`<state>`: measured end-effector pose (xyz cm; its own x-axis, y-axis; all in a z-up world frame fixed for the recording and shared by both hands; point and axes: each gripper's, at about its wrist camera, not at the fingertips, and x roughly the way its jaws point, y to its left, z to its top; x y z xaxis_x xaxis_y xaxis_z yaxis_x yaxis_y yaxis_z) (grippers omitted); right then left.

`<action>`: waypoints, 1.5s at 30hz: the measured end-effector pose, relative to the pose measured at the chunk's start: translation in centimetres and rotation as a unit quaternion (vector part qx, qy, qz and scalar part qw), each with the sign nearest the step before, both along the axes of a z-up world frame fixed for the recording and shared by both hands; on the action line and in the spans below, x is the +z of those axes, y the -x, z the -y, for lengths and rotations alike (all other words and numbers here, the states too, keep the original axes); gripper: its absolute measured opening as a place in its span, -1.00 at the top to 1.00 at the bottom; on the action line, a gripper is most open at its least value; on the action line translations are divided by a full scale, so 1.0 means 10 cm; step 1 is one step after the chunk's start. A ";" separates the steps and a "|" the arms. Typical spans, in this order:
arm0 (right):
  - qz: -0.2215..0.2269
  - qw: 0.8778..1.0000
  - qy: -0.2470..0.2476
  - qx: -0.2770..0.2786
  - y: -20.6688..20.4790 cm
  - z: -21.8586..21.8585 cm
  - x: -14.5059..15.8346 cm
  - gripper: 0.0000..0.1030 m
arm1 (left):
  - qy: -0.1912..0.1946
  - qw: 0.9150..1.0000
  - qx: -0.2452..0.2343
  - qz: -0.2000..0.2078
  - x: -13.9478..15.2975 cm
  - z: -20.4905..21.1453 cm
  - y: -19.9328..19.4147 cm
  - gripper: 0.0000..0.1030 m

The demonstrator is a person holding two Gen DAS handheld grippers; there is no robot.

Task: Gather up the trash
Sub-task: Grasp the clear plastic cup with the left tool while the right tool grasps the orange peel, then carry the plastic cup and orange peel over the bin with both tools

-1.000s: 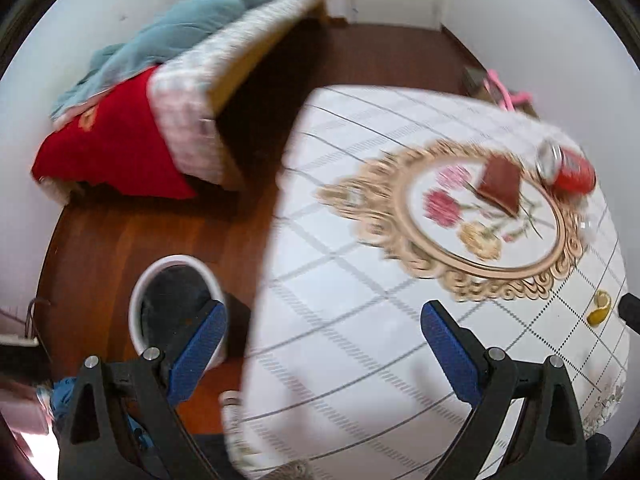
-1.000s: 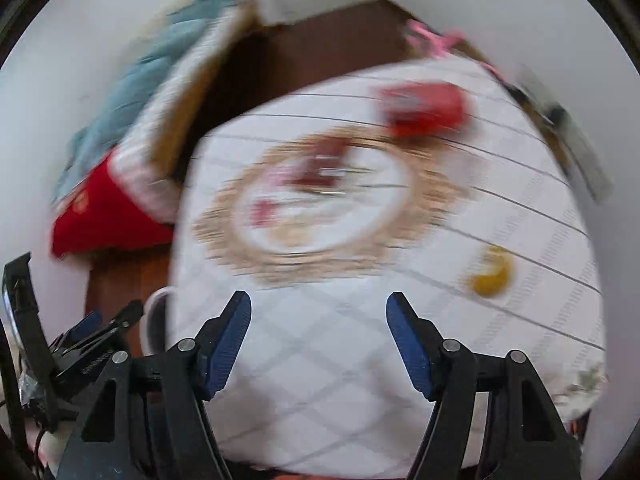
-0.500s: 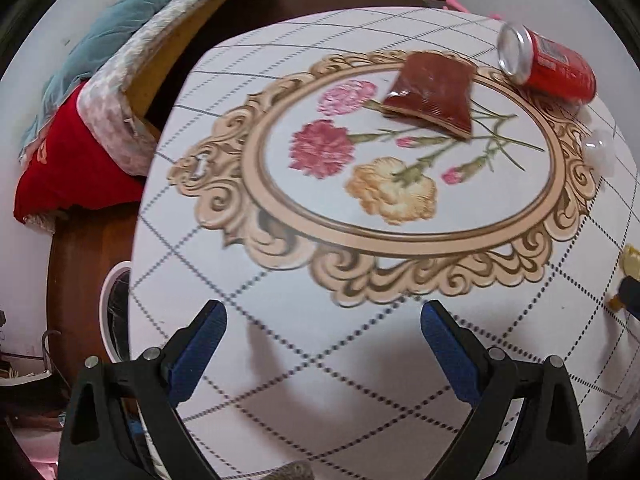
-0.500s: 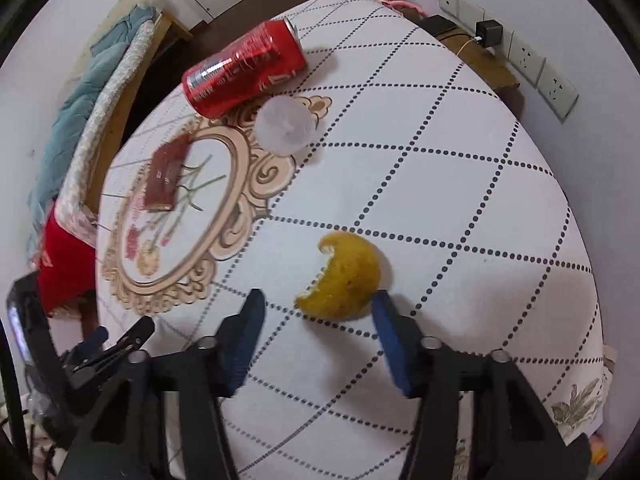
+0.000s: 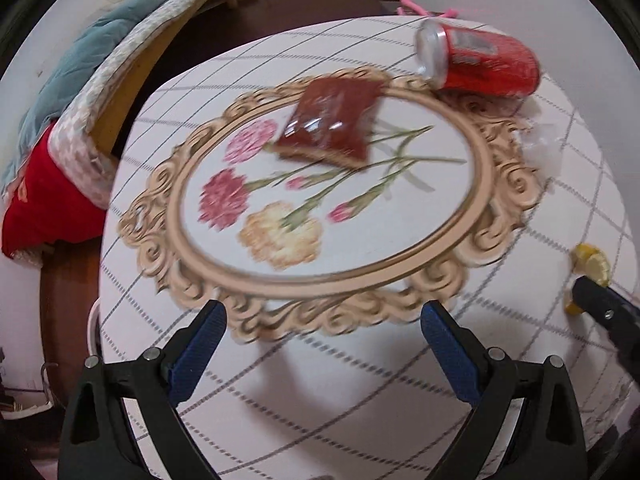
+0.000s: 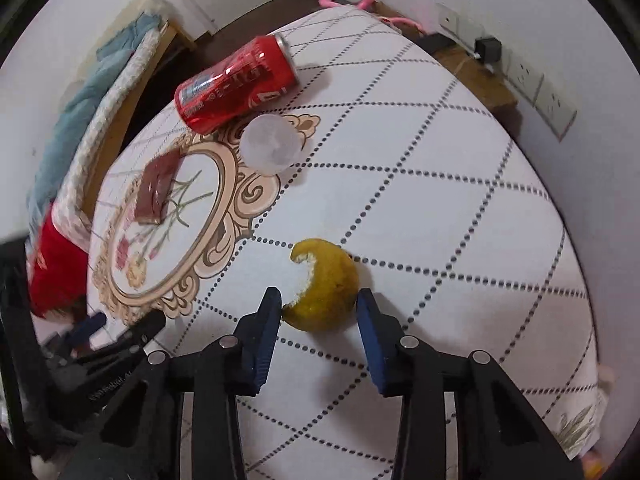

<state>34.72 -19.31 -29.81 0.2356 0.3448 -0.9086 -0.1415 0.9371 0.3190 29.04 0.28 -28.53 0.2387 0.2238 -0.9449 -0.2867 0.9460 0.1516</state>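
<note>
Right gripper [image 6: 318,308] has just closed its blue jaws onto the curled yellow fruit peel [image 6: 326,286], near the patterned round table's [image 6: 460,200] right edge: first trash gripped. Left gripper [image 5: 322,342] hovers spread, empty, short of the brown foil sachet [image 5: 330,122].

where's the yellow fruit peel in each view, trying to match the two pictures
Left wrist view: the yellow fruit peel sits at the far right edge, partly hidden behind the other gripper's black tip.
Right wrist view: the peel lies low in the centre, between the right gripper's blue jaws.
Shared landmark: the red can, lying on its side.
</note>
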 end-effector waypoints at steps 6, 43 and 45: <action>0.022 0.999 0.002 -0.028 -0.16 0.28 0.14 0.29 | 0.068 0.996 -0.042 0.035 0.11 0.32 -0.31 -0.91; 0.107 0.994 0.026 0.011 0.03 0.34 0.68 0.32 | 0.049 0.986 -0.065 0.144 0.90 0.24 0.06 0.58; 0.120 0.992 0.019 0.030 0.12 0.21 0.82 0.32 | 0.039 0.986 -0.055 0.155 1.03 0.09 0.25 0.58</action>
<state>33.48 -21.42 -21.59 0.4262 0.3314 -0.8417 -0.2646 0.9355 0.2343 26.51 -0.64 -18.19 0.5373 0.1106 -0.8361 -0.2033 0.9791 -0.0011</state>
